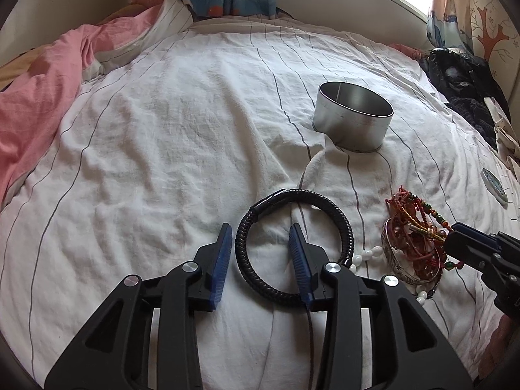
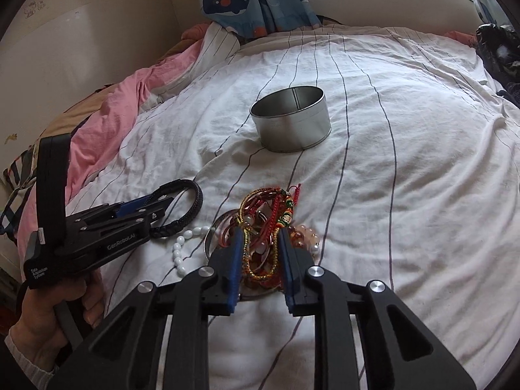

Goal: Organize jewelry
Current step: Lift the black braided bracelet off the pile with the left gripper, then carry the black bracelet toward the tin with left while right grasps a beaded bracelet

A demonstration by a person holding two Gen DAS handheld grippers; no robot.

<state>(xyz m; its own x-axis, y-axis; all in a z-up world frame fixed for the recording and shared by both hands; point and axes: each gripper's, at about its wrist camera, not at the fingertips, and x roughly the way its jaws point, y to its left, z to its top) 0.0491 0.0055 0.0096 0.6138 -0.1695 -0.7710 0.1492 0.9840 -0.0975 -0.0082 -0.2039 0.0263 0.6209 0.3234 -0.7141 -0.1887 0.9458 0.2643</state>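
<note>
From the left wrist camera, the left gripper (image 1: 260,237) points down at a white bedsheet with thin dark stripes (image 1: 162,136). Its blue-padded jaws stand apart, straddling the left side of a black braided leather bracelet (image 1: 294,240): one pad lies outside the ring, the other inside it, and neither presses on the cord. The round, open, silver metal tin (image 1: 352,117) sits beyond the bracelet, well apart from it and slightly to the right. Nearer than the tin and to the right of the bracelet lies a tangled heap of red and gold cord bracelets and beads (image 1: 416,237), with a silver bangle (image 1: 395,256) under it and a string of white oval beads (image 1: 367,255) trailing between heap and black bracelet. The right gripper (image 1: 453,235) reaches into that heap from the right.

From the right wrist camera, the tin (image 2: 291,118) stands beyond the heap (image 2: 263,227). The right gripper (image 2: 260,237) has its jaws drawn close together with red and gold cords between them; they seem clamped on the cords, though the tangle hides the contact. Left of the heap, a hand (image 2: 48,308) holds the left gripper (image 2: 152,206) at the black bracelet (image 2: 185,204).
</note>
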